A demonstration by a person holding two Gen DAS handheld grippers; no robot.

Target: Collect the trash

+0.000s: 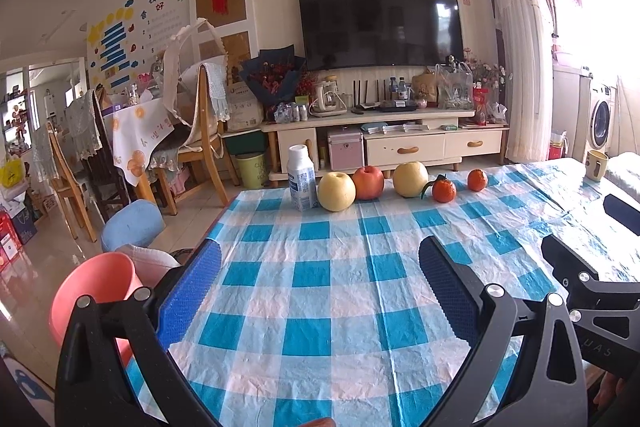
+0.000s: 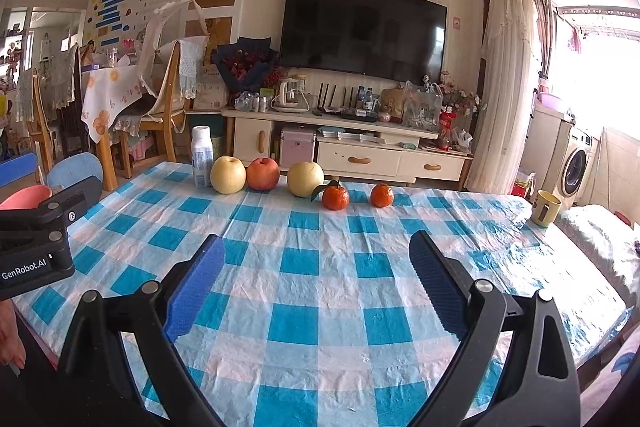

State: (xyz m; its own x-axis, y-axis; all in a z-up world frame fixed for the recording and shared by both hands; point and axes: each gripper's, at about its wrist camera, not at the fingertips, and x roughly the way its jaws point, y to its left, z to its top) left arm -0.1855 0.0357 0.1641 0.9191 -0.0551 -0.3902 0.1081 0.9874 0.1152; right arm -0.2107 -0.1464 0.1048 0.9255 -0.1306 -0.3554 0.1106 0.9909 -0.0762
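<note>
A white plastic bottle with a blue label stands upright at the far left edge of the checked table. Beyond the table's left edge sits a pink tub. My left gripper hovers open over the near left part of the cloth, holding nothing. My right gripper is open too, empty, over the near middle. Both are well short of the bottle. Each gripper's body shows at the side of the other's view.
Along the far edge, right of the bottle, lie a yellow apple, a red apple, another yellow apple and two mandarins. A yellow mug stands far right. Blue stools and a green bin are on the floor.
</note>
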